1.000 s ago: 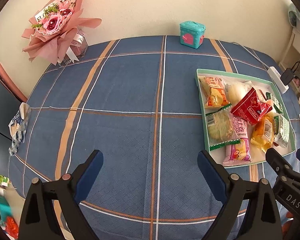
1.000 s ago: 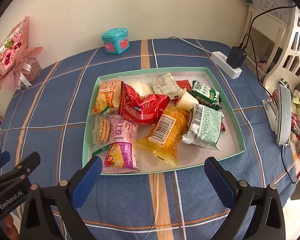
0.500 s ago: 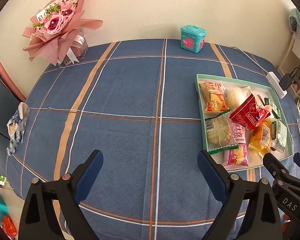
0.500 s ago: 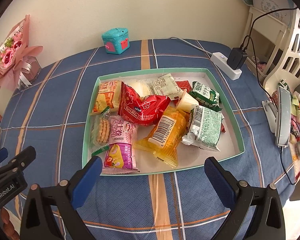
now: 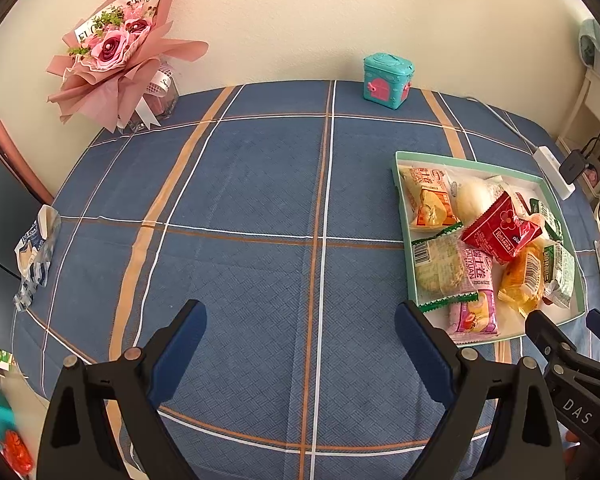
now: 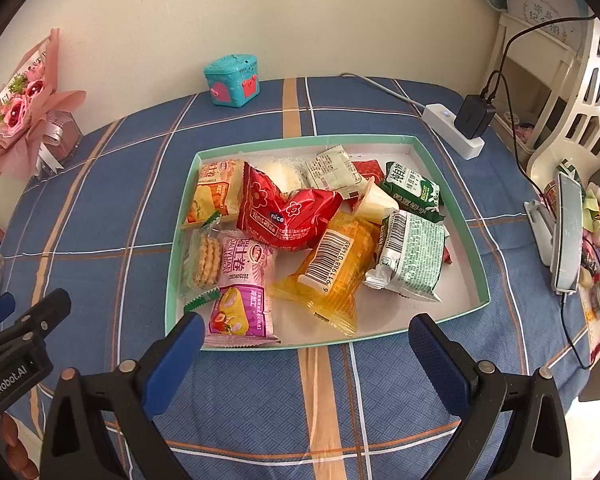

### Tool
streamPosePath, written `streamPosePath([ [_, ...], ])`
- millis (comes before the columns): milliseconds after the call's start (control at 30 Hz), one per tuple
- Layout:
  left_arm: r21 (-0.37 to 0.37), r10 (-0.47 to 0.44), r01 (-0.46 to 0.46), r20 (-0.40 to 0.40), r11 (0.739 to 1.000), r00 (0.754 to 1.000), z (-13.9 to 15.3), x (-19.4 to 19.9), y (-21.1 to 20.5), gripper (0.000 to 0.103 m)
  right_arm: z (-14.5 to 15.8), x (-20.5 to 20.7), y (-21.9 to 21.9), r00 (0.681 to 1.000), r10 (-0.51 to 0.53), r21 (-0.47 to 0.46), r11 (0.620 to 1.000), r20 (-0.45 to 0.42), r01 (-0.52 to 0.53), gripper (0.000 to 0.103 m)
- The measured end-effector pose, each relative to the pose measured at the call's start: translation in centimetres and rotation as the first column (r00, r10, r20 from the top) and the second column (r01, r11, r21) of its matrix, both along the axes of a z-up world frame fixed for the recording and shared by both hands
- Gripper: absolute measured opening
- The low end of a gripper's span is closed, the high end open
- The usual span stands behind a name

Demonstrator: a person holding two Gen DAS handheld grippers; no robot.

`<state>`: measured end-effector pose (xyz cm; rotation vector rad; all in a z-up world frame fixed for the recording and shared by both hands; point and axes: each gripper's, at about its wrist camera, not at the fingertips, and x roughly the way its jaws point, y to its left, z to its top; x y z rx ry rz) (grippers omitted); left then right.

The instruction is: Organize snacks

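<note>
Both tools stand wide and hold nothing. From your left tool (image 5: 296, 334) you see bare blue checked bench (image 5: 240, 208), the tray (image 5: 405, 216) at the right edge, a bouquet (image 5: 116, 52) by the wall. From your right tool (image 6: 306, 338) every visible snack (image 6: 288, 212) lies piled inside that tray (image 6: 180, 248), overlapping; this fits a finished gathering or an unsorted heap. A power strip (image 6: 452, 130) sits beyond.

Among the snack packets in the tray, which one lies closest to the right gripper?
The pink packet at the tray's near left corner, just ahead of the right gripper's left finger. The orange packet and green-and-white packet lie farther in.
</note>
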<state>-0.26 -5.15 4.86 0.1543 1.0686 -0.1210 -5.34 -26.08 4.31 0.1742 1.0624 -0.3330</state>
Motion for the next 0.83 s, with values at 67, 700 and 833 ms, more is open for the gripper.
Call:
streamPosePath([
  [67,0.000,0.005,-0.005,0.001,1.000,1.000,0.05,0.01,0.06,0.095,0.00,-0.01,0.00,1.000,0.001,0.000,1.000,0.000,-0.001,0.103],
  [700,-0.007,0.014,-0.014,0.034,1.000,0.999,0.45,-0.22,0.14,0.095,-0.19,-0.16,0.04,1.000,0.000,0.001,1.000,-0.002,0.000,0.103],
  [833,-0.023,0.010,-0.010,0.029,1.000,1.000,0.55,-0.09,0.22,0.095,-0.19,-0.15,0.02,1.000,0.001,0.000,1.000,-0.003,-0.001,0.103],
])
